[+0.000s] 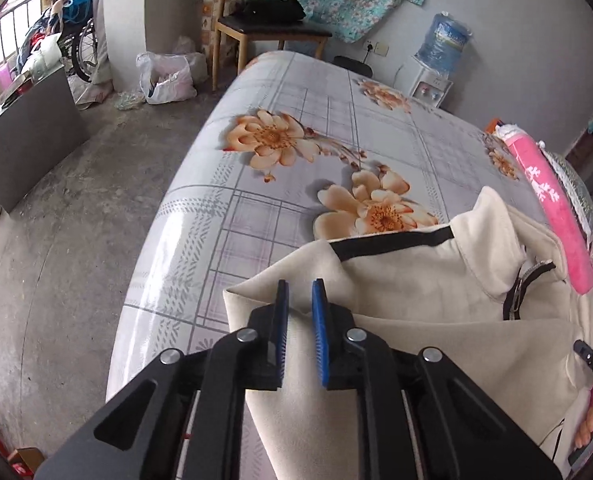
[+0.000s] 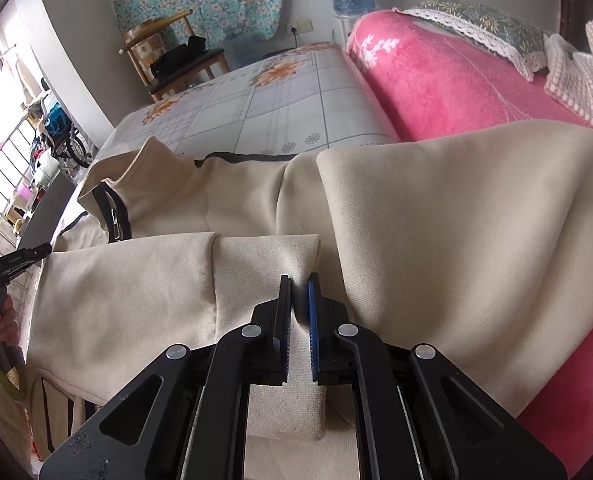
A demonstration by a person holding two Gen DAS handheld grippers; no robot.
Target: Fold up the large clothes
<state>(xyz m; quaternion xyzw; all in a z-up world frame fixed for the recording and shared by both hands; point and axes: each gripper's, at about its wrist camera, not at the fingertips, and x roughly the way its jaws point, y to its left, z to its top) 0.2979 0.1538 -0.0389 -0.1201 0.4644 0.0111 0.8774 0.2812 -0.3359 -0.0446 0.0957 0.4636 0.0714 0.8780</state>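
Both claws sit over a cream zip-neck sweatshirt spread on the near end of a bed with a floral sheet. In its own wrist view the right gripper has its jaws nearly together with a pinch of cream cloth bunched between the pads, so it appears to be gripping a ribbed hem or cuff. The left gripper hovers at the garment's near left corner with a narrow gap between its jaws; fabric lies under them, but none is clearly clamped, so it reads as slightly open and empty.

As for progress, the sweatshirt lies mostly flat, its collar and zip towards the far left in the right wrist view. One panel of cloth already appears turned over the body on the right side, beside a pink blanket. That suggests an early fold is made or under way. Squaring up and the final halving seem still to come.
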